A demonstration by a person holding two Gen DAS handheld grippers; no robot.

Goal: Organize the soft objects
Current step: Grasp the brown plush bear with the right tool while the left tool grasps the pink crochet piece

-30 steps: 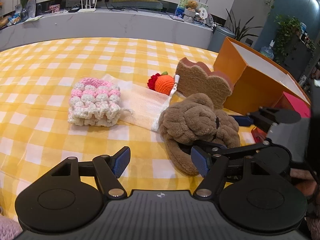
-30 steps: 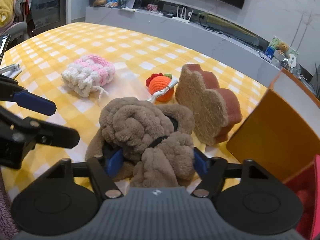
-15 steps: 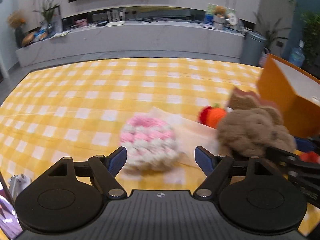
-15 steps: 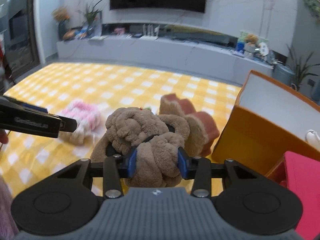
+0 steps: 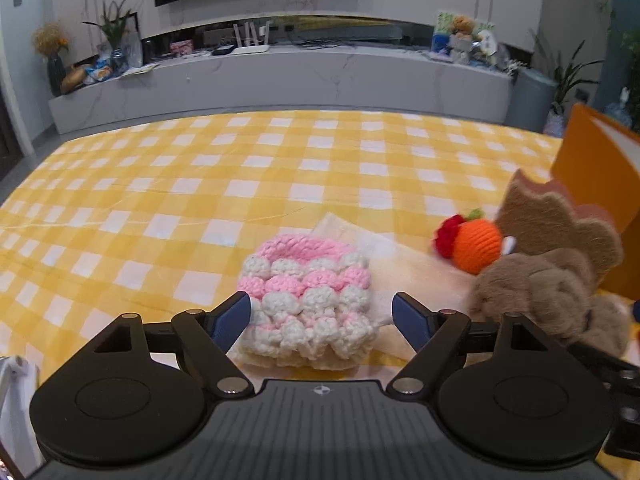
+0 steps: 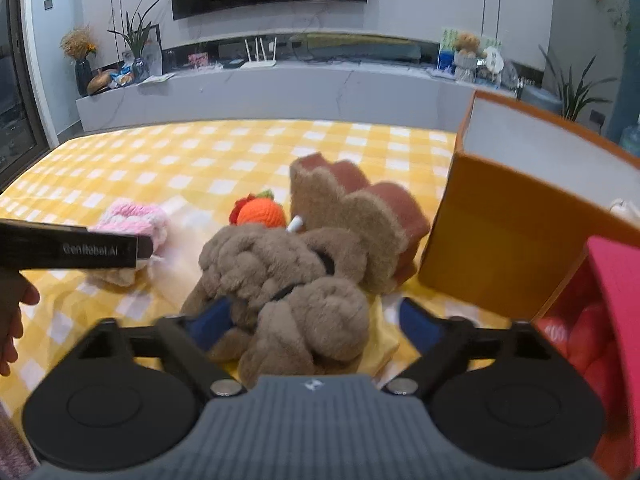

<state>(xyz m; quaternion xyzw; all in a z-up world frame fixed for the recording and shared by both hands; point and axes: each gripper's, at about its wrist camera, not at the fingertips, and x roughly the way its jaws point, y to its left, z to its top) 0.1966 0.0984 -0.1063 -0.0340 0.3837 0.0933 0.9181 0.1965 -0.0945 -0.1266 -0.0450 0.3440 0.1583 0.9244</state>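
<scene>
2 grippers opening: left gripper (image 5: pixel 322 314) astride crochet pouch (image 5: pixel 306 298), right gripper (image 6: pixel 312 322) around brown plush (image 6: pixel 288 280)

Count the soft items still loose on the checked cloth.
4: pink-and-white crochet piece at left, orange crochet fruit mid-table, brown plush nearest, toast-shaped cushion beside the orange box. Others may be hidden.

"GenRobot.AI" on the left gripper (image 6: pixel 76 250)
</scene>
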